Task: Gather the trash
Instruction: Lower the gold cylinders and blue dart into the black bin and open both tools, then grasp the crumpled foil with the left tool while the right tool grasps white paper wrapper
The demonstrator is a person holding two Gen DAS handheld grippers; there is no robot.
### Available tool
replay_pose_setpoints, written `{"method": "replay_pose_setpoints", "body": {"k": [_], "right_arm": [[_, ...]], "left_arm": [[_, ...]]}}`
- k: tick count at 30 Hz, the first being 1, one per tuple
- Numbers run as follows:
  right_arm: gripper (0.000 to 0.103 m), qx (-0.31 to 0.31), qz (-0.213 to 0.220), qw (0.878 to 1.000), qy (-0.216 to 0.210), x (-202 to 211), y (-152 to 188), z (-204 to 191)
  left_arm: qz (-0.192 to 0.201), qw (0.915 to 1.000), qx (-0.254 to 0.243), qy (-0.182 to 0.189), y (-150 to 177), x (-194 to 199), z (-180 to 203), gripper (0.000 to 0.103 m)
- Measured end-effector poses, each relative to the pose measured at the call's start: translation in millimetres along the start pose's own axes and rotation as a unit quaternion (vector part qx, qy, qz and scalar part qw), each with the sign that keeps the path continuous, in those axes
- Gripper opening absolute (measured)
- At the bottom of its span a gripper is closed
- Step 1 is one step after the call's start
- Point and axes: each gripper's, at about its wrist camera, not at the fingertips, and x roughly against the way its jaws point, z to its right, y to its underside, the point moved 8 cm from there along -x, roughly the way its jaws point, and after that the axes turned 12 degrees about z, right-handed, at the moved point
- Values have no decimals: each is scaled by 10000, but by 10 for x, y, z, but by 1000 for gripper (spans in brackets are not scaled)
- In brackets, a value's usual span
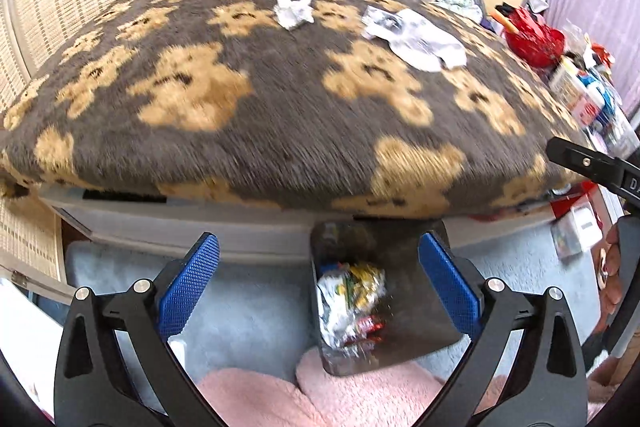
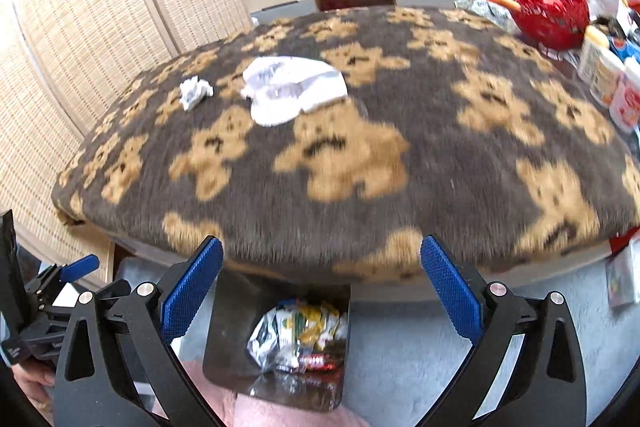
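Left wrist: your left gripper [image 1: 319, 289] fingers are spread wide and empty over the bin [image 1: 384, 307]. The crumpled tissue [image 1: 294, 10] sits far across the bed [image 1: 280, 131]; reaching that far, you may snag the fur.

Right wrist: right gripper [image 2: 321, 291] also wide apart, empty. The white wrapper [image 2: 294, 89] beyond the bin [image 2: 276, 331] is flat and could slip.

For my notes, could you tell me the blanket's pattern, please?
Tan teddy bears on dark grey-brown fleece blanket, clearest in the right wrist view.

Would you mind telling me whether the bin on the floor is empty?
No, the bin on the floor by the bed already holds crumpled wrappers, silver, yellow and red ones.
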Motion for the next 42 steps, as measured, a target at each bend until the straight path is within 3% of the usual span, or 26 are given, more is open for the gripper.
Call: {"method": "replay_pose_setpoints", "body": {"k": [9,18,27,29,32,34,37,42], "right_arm": [[99,-124,89,9999,-50,-562,-496,35],[99,-159,139,9998,-41,-1115,-914,76],[97,-75,22,9999,-151,-1519,-1017,-9],[85,-93,-15,9998,-197,-1581,-1021,-22],[61,-87,-51,9996,-258,-1643,-1020,-52],[47,4,-58,9994,-345,-1645,-1019,-110],[34,213,10,9992,-327,-1595,-1035,-188],[25,329,-10,9986,-411,-1499,-1012,-264]], "left_arm": [[223,9992,-17,-339,-696,-398,-290,95],[397,9983,-69,-414,-1414,-952,-413,95],[304,9987,-172,-362,-1734,-1566,-395,89],[279,9989,-233,-286,-1751,-1645,-347,84],[186,9992,-320,-129,-1767,-1772,-266,65],[100,9991,-397,-84,-1751,-1836,-227,39],[125,9988,-463,-85,-1741,-1837,-204,29],[155,9980,-611,-41,-1704,-1730,-149,19]]}}
